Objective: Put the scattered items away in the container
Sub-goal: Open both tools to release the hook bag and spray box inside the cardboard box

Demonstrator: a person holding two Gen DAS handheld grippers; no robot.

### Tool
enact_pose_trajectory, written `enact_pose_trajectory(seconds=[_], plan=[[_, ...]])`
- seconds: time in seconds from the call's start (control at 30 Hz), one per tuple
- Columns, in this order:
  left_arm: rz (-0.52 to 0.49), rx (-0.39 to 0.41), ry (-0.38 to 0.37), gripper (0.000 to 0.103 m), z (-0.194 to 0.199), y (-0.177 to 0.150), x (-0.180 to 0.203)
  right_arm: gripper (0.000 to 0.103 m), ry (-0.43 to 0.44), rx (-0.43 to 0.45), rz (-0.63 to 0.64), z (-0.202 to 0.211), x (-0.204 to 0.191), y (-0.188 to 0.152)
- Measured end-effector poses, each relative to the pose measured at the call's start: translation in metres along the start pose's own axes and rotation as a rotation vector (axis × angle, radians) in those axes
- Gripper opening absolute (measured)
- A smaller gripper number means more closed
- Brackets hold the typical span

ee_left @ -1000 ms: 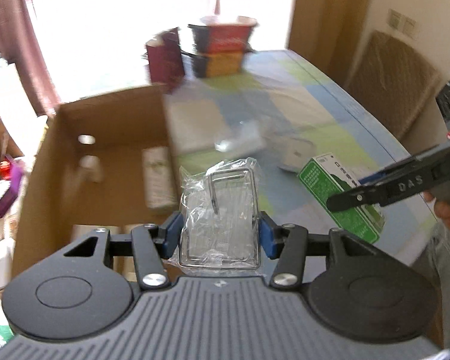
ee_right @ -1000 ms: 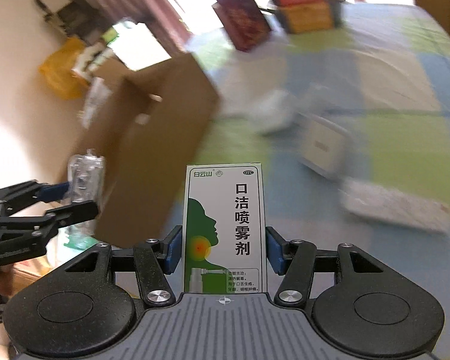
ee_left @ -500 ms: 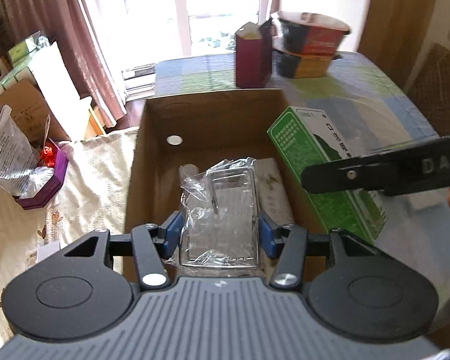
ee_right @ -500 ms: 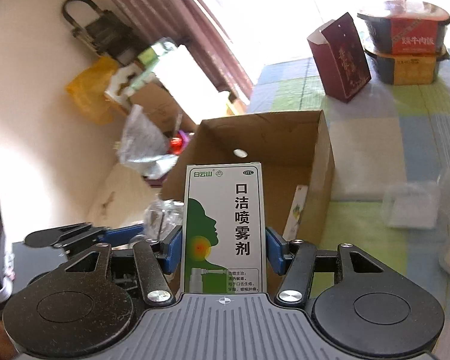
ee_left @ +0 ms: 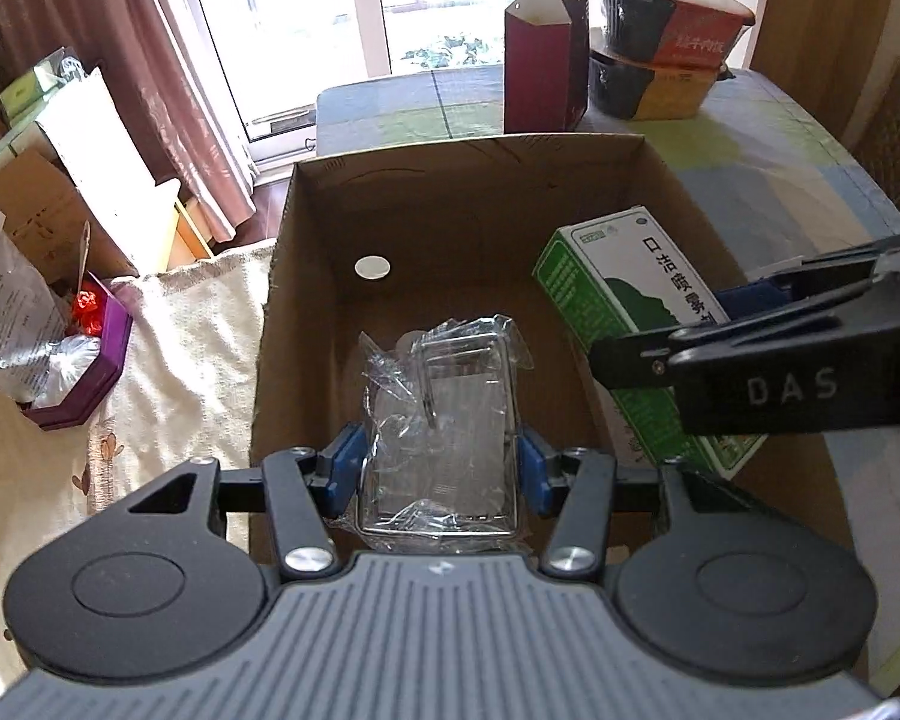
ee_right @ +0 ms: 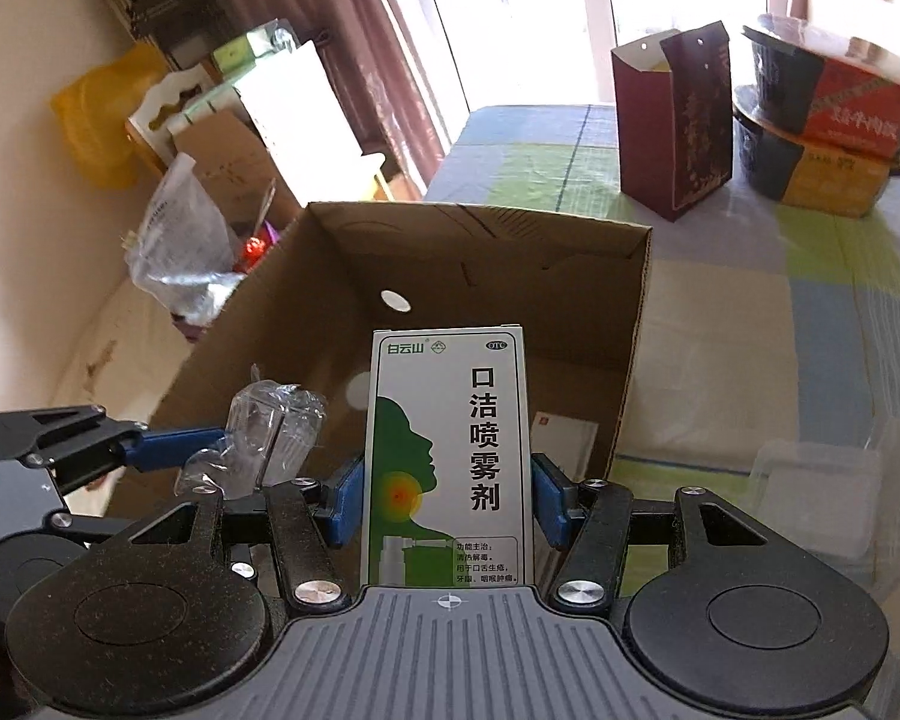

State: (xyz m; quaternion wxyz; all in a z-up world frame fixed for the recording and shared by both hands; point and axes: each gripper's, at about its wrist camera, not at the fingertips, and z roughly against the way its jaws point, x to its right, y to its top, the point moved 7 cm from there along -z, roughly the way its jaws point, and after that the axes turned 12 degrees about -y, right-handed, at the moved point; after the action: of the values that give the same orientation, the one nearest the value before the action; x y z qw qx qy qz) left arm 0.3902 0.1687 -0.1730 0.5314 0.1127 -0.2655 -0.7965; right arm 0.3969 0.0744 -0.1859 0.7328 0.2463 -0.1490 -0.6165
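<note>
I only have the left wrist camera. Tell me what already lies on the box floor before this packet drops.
Observer: The right wrist view shows a white flat packet on the floor of the cardboard box, against its right wall.
Operator: Then the clear packet goes in further left. Report the table right of the box.
Observer: A clear plastic container sits on the tablecloth just outside that wall.
Operator: Confirm the other grip.
Observer: The right gripper clamps the spray box on both long sides, with the printed face towards its camera.
</note>
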Motion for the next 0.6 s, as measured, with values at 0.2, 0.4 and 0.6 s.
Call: enact_pose_trajectory(seconds=[0.2,0.4,0.6], plan=[[-0.028,-0.015,0.014,0.048,-0.015,-0.001,-0.001,0.059,0.003,0.014,0.058,-0.01,-0.012,0.001],[-0.093,-0.013,0.064,0.056,-0.02,0.001,0.003,0.067,0.025,0.087,0.156,-0.012,-0.024,0.002],[-0.096,0.008,0.079,0.078,-0.017,0.003,0.003,0.088,0.038,0.154,0.199,0.0,-0.024,0.004]])
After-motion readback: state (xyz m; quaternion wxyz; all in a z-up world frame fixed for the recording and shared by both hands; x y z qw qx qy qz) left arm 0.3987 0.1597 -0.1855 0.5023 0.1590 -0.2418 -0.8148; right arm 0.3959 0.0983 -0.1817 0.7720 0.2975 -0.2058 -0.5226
